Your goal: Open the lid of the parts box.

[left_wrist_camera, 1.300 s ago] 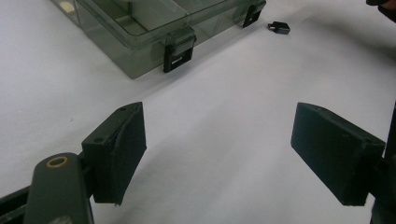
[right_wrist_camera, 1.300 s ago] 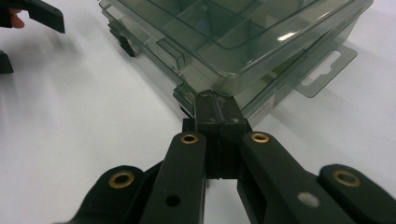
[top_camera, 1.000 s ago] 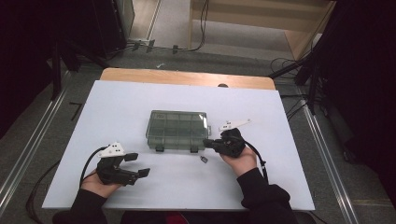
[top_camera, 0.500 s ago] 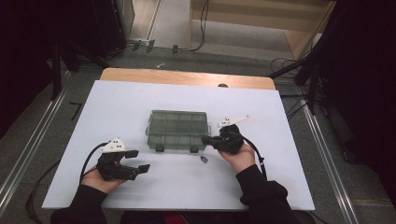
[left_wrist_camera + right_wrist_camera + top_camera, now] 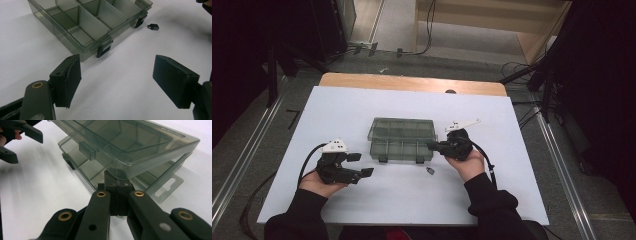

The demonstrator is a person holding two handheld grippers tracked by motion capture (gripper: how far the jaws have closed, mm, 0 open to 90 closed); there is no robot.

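On the left of the white table [image 5: 377, 200], the left tongs [image 5: 360, 165] are sitting low over the surface in the person's left hand [image 5: 319, 182], their jaws standing wide apart with nothing between them; in the left gripper view the two black pads [image 5: 68, 80] are framing bare table, and the near corner of the box [image 5: 82, 27] is lying just beyond the left pad, not touching it. Toward the middle, the smoky clear box [image 5: 401, 140] is resting on the table, its divided compartments looking empty and its two dark latches [image 5: 104, 48] sitting on the near wall. Its lid [image 5: 130, 142] is being held partly raised, tilted above the base, as the right gripper view is showing. Just in front of the box's right latch, a small dark piece [image 5: 430, 171] is lying loose on the table, near the box but apart from it. At the box's right end, the right tongs [image 5: 432, 145] are pinching the edge of the lid, their jaws closed narrow on it, with the right hand [image 5: 464, 162] behind them and the cable [image 5: 484, 160] trailing back over the sleeve.
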